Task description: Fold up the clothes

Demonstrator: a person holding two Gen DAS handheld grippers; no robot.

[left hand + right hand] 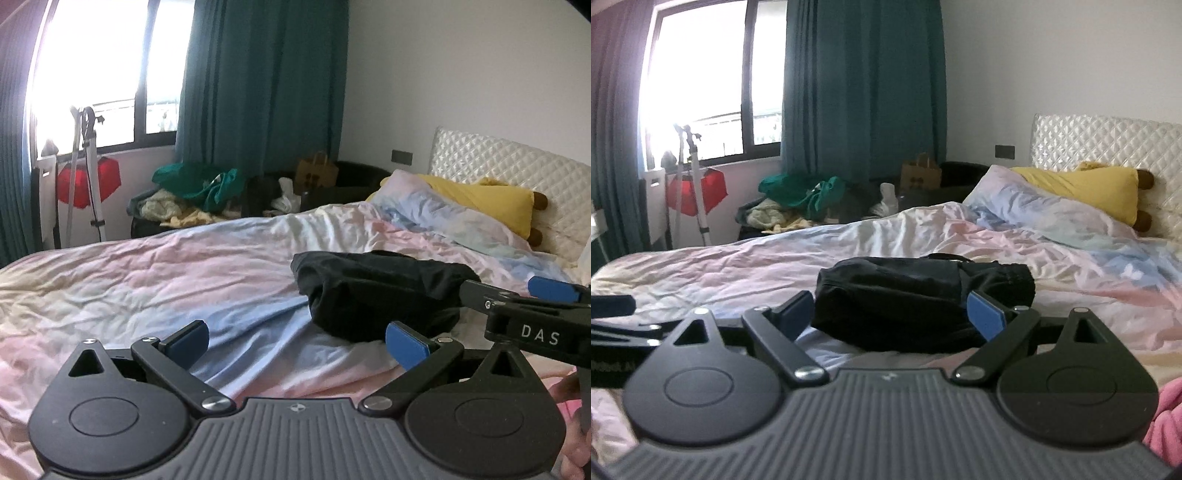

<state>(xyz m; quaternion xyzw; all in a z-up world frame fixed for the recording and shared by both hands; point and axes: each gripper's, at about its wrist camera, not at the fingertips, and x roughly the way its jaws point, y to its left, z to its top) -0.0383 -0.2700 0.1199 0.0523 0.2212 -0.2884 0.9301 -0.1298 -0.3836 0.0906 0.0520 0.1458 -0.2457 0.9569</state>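
Your biggest risk from here is pinching the duvet cover (229, 266) along with the black garment (376, 295): the satin sheet is rumpled right up against the bundle, so a low, deep bite could drag bedding into the fold. A shallow bite could instead catch just one layer and let the rest slump.

Your left gripper (297, 341) has its blue pads spread wide and empty, low in the frame, with the garment ahead and to the right. Your right gripper (892, 315) is likewise spread with nothing between its pads; in its view the garment (923, 295) fills the centre just beyond the fingertips.

The garment is a dark, soft heap, loosely bunched, not flat, with an elasticated-looking hem at its right end. No edges or corners show cleanly, so you'll probably need to spread it first.
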